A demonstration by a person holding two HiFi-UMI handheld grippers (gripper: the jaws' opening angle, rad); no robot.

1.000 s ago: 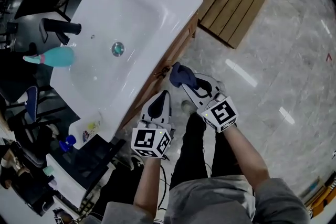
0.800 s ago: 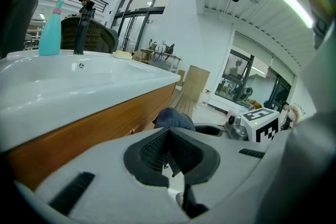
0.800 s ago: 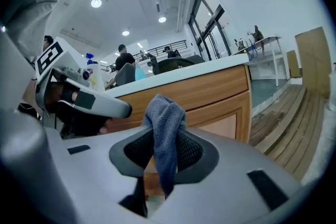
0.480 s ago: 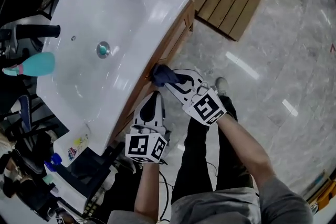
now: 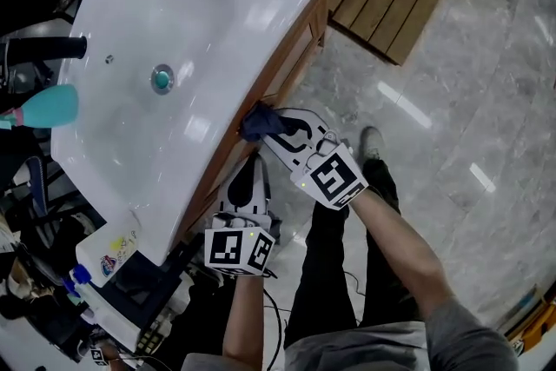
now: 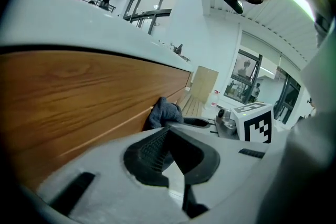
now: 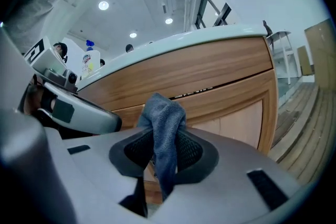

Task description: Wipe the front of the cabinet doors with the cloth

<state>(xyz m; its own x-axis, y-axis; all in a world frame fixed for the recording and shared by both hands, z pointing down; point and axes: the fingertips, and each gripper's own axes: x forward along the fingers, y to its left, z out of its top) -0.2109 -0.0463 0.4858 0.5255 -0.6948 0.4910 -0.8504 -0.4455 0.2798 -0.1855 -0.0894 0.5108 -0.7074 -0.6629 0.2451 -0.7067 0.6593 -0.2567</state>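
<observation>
**Cloth (image 5: 257, 122) carried toward nine o'clock, onto the cabinet**

The right gripper (image 5: 271, 128) has its jaws clamped on the dark blue cloth, which is bunched against the wooden cabinet door (image 7: 220, 78) under the white sink (image 5: 187, 30). At six o'clock from it, the left gripper (image 5: 257, 162) has its jaws closed together on nothing.

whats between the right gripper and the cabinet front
The blue cloth, clamped in the right gripper, sticks out toward the wooden cabinet front; nothing else lies between. The right gripper view shows it.
</observation>
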